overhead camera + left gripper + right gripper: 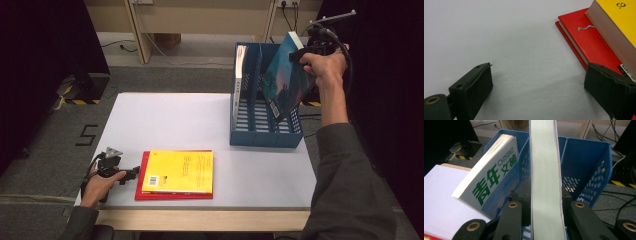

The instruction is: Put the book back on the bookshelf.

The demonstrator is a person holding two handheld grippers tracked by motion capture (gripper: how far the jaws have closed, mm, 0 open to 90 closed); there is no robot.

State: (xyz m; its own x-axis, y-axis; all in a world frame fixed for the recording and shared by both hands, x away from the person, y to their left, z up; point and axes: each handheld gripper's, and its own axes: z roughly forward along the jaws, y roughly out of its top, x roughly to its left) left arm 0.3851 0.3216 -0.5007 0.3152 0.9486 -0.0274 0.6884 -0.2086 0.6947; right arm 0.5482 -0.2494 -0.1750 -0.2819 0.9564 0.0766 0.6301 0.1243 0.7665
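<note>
Book (286, 75) clamped in right gripper's (311, 50) jaws.

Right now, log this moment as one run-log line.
right gripper: shut on teal book, tilted over blue rack | left gripper: open beside yellow book

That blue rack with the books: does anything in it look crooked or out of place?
The white magazine in the blue rack leans instead of standing upright. The teal book is tilted too, but the right tool holds it, lower corner in a slot. Nothing looks spilled or damaged.
</note>
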